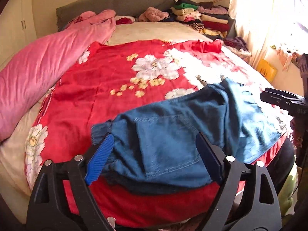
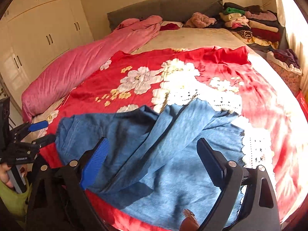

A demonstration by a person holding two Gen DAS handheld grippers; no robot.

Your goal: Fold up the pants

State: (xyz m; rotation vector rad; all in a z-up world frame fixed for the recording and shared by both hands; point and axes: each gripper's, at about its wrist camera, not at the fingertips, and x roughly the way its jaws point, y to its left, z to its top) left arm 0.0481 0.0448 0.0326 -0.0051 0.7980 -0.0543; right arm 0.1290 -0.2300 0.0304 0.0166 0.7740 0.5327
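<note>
Red floral cloth covers most of the bed (image 2: 192, 36), giving you a broad, flat surface to fold on. At its near edge lie the blue pants (image 1: 173, 130), bunched with one part thrown across another, so the fold looks unfinished to me. Folded clothes (image 1: 202, 17) are stacked by the headboard, probably where finished pieces go, and a pink duvet (image 1: 48, 65) is pushed along the side, out of your way. Your left hand-held gripper (image 1: 156, 157) hangs above the waistband end with its jaws spread wide and nothing in them. Your right hand-held gripper (image 2: 154, 163) hangs over the leg fabric, equally wide apart and empty.
</note>
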